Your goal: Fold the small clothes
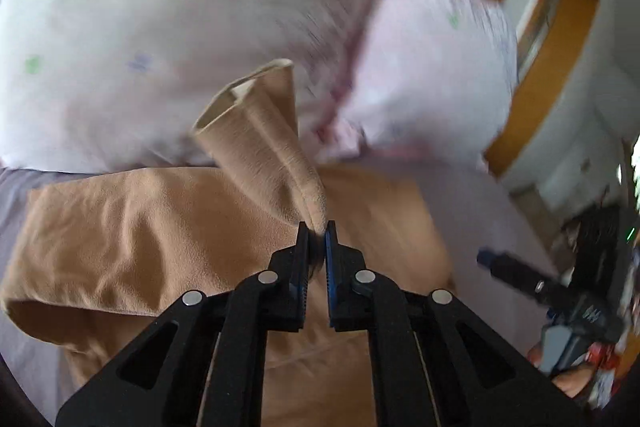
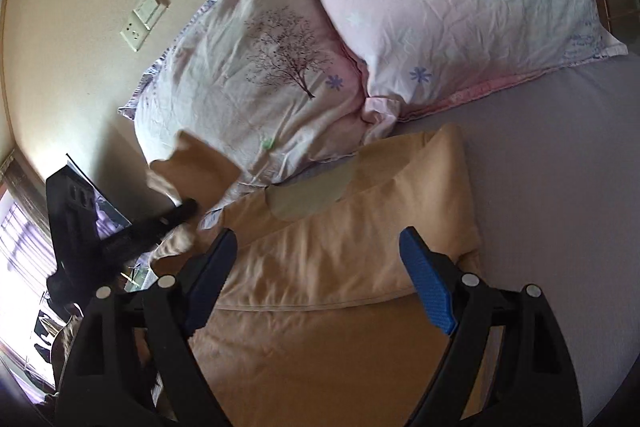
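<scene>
The tan garment (image 2: 320,267) lies on the bed (image 2: 560,187), its far fold close to the two pillows (image 2: 440,7) at the head edge and its near part running under the right gripper (image 2: 318,277). It is partly doubled over — a thick rolled fold crosses the middle, with a flatter panel nearer the camera.

Left gripper (image 1: 318,233): fingers pressed together on a pinch of the tan cloth. From that pinch a narrow tube of fabric, likely a leg or sleeve with an open hem, stands up and away toward the pillows. Holding it by a small bite of the edge lifts the tube off the rest, probably so that it can be carried across and laid over the body of the garment.

Right gripper: fingers spread wide, holding nothing, poised above the folded middle. Whether it touches the cloth cannot be told. Its position suggests it is ready to pin or take the fold while the left side is drawn over.

In the right wrist view the left gripper appears at the left edge of the bed with the lifted piece blurred — motion is likely.

Judgement: folding is under way, not finished; the raised piece is not yet laid flat.
</scene>
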